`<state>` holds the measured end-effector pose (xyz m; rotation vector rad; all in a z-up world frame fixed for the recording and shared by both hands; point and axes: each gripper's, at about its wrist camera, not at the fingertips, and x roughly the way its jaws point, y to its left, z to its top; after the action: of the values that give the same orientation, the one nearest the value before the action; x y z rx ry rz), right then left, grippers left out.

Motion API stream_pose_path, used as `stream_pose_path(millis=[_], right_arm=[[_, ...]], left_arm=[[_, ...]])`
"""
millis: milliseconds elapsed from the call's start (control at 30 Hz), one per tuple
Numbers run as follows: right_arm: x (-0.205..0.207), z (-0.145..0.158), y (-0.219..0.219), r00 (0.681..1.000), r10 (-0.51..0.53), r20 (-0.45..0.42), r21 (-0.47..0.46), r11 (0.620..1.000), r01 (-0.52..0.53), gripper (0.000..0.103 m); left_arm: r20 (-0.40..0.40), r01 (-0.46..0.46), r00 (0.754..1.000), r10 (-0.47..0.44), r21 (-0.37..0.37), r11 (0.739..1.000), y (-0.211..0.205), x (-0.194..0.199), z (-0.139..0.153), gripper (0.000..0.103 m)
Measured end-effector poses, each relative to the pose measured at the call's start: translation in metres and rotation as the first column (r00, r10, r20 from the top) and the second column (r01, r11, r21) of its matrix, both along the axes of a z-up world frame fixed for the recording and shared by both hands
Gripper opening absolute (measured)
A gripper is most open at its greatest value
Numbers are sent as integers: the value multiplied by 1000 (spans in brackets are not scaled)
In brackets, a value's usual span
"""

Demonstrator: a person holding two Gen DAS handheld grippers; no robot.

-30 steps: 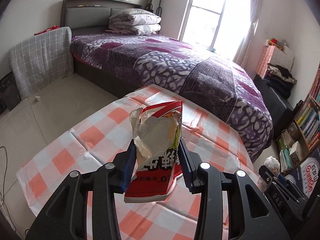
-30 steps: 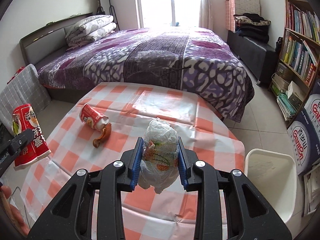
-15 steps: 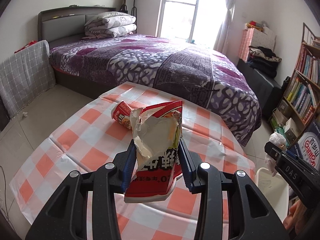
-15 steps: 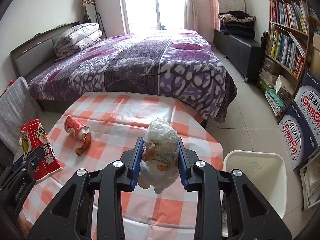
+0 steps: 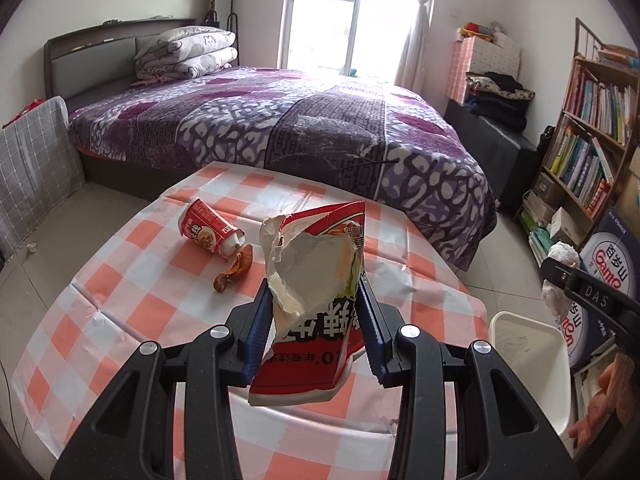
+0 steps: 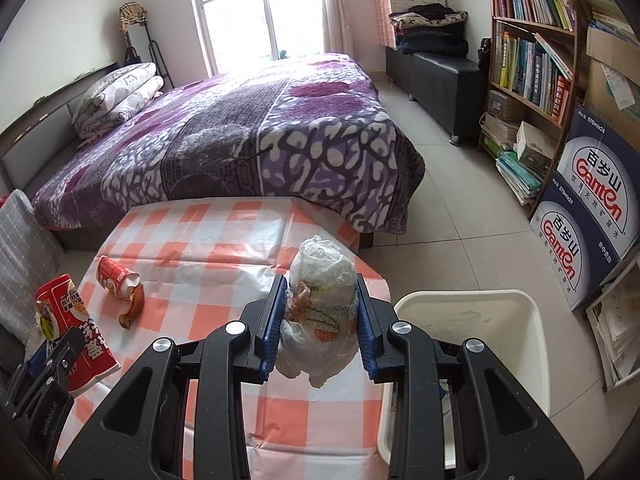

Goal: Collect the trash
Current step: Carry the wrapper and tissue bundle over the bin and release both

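My left gripper [image 5: 312,316] is shut on a torn red and white snack bag [image 5: 316,292], held above the checked table [image 5: 132,320]. My right gripper [image 6: 320,316] is shut on a crumpled white plastic bag [image 6: 322,292], held over the table's right edge beside a white bin [image 6: 480,320]. A red paper cup [image 5: 208,230] lies on its side with a brown peel [image 5: 236,268] next to it; both also show in the right wrist view, the cup [image 6: 116,278] and the peel [image 6: 134,306]. The snack bag [image 6: 76,332] shows at that view's left.
The white bin [image 5: 532,356] stands on the floor right of the table. A purple bed [image 5: 280,128] lies beyond the table. A bookshelf [image 6: 532,52] and stacked boxes [image 6: 588,208] line the right wall. A grey checked cloth [image 5: 28,168] hangs at left.
Both grippers have swung to the right with their loads. The right gripper has moved toward the white bin, which now fills more of its view. The cup and peel came into the left view.
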<state>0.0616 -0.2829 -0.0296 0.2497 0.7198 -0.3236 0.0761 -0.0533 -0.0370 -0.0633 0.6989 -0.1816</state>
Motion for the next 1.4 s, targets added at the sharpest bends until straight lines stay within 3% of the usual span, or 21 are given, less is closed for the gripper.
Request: stream_pose_path(millis=[300, 633, 800, 967, 1167, 1400], right_arm=[[-18, -2, -53, 989, -145, -31, 23, 989, 146, 31], [-47, -6, -106, 946, -315, -70, 24, 948, 318, 36], [-61, 1, -116, 930, -365, -33, -17, 931, 365, 69], [-71, 8, -123, 923, -385, -2, -43, 922, 385, 85], [-81, 15, -135, 914, -404, 29, -13, 915, 404, 90], [-89, 23, -139, 908, -413, 75, 67, 910, 408, 92]], left_arm=[[-12, 71, 997, -71, -2, 997, -25, -1, -3, 41], [-32, 166, 985, -167, -21, 986, -63, -7, -10, 41], [-50, 235, 970, -237, -48, 971, -87, -13, -15, 41], [-61, 312, 947, -315, -54, 949, -113, -22, -18, 41], [-102, 419, 897, -430, -116, 901, -142, -25, -23, 42], [-183, 559, 782, -596, -219, 800, -184, -29, -32, 42]])
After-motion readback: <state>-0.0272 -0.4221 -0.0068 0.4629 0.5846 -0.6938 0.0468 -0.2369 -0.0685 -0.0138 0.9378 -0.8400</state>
